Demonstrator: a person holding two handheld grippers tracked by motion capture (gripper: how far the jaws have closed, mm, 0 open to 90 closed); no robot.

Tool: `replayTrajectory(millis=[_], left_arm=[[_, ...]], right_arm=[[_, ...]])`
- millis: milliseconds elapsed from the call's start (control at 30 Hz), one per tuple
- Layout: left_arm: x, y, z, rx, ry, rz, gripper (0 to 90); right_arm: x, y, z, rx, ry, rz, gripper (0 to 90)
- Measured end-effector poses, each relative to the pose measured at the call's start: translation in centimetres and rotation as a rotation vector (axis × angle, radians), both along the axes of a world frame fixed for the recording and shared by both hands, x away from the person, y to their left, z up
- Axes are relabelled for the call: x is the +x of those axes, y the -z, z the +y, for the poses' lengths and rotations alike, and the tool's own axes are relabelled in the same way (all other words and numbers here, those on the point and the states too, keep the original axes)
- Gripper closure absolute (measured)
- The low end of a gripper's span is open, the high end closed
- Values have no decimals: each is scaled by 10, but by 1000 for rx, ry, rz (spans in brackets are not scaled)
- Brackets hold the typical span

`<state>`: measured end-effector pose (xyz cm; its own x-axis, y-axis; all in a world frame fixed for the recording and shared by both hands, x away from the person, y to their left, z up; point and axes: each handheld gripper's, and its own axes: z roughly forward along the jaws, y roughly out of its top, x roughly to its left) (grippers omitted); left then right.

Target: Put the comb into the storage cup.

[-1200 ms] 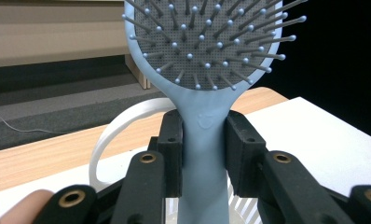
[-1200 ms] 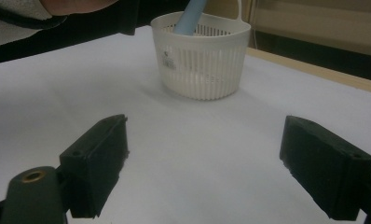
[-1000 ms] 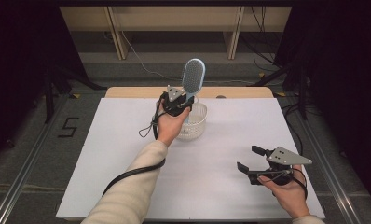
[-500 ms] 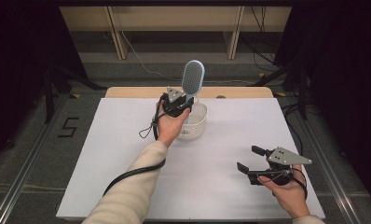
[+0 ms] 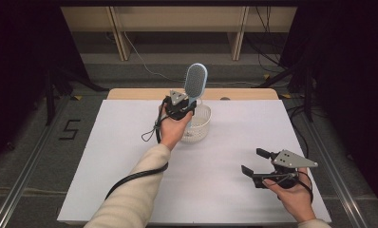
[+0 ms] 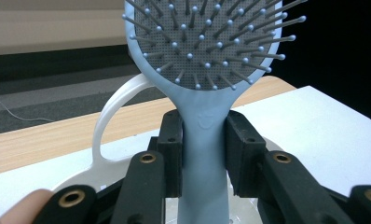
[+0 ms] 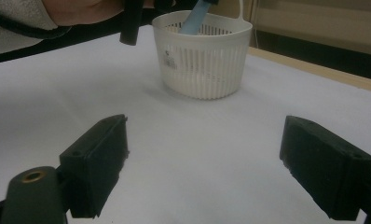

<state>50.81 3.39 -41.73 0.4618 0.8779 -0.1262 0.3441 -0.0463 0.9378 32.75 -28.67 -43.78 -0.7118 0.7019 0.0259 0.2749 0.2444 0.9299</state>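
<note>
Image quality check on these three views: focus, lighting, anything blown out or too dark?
High view: white table cover evenly lit, surroundings nearly black. Left gripper view: hairbrush handle and bristles sharp, table and floor behind soft, right background black. Right gripper view: dim and soft overall, basket slightly blurred, near jaws dark with little detail. No glare anywhere.

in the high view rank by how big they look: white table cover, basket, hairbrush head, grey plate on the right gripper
1. white table cover, by far the largest.
2. basket, partly hidden by the left gripper.
3 and 4. hairbrush head and grey plate on the right gripper: too alike to rank, and the plate lies nearer the camera.
</note>
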Motion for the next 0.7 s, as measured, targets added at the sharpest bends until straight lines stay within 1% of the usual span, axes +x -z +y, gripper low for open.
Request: replayTrajectory(millis=[700], left_arm=[[1, 3, 1, 11, 2, 6, 694]], right_arm=[[0, 0, 0, 1, -1, -1, 158]])
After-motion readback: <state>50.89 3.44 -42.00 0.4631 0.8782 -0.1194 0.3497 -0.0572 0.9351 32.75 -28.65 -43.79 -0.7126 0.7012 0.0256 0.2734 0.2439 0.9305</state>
